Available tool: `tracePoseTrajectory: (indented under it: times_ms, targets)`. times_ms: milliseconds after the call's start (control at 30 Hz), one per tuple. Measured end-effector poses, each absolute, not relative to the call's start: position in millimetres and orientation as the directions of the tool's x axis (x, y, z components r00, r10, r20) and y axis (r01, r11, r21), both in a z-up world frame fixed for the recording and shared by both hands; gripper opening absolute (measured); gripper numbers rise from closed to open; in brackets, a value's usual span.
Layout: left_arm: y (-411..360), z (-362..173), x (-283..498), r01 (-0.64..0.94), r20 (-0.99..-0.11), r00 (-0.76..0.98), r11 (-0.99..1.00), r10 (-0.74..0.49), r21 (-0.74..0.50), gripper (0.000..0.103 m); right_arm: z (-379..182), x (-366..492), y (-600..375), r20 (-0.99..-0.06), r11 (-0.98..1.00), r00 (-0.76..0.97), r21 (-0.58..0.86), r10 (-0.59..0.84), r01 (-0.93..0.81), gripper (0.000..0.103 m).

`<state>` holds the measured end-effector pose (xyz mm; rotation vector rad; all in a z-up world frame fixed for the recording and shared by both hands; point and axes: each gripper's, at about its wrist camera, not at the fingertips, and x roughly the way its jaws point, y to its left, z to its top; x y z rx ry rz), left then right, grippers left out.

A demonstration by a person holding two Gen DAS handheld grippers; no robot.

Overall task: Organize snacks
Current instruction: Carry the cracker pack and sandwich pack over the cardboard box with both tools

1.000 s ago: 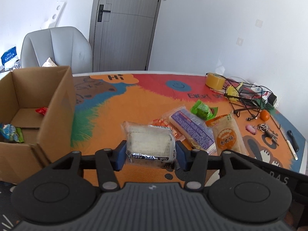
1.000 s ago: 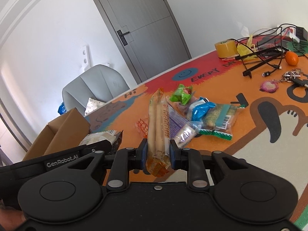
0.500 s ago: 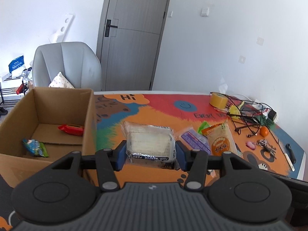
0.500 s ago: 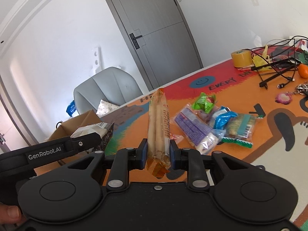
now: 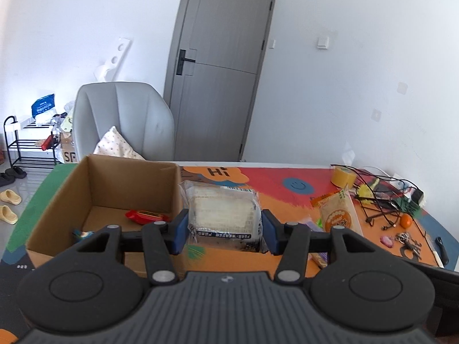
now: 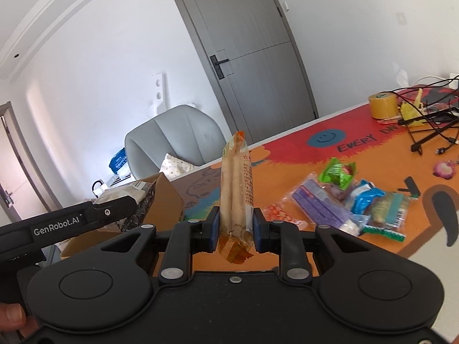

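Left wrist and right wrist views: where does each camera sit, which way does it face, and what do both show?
Left wrist: sits on the left hand-held gripper, looking along its fingers at the cardboard box and the table; it grips a white snack pack.
Right wrist: sits on the right hand-held gripper, gripping a long orange snack pack; a thumb shows.
Shared: box, grey chair, door, tape roll, and both held packs.

The cardboard box (image 5: 114, 192) is open on top, left of the fingers (image 5: 180, 235); its near wall and the chair (image 5: 123, 120) stand around it.
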<state>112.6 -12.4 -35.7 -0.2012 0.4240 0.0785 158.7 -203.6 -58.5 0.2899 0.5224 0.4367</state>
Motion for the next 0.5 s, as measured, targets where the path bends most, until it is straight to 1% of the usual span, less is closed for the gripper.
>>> tracePoseTrajectory:
  times_ms: [500]
  targets:
    - [39.1, -29.8, 102.9, -0.227, -0.394, 0.911, 0.948, 0.125, -0.223, 0.052, -46.9, 169.8, -154.8, -0.397, 0.847, 0.758, 0.365, 0.517, -0.386, 0.024]
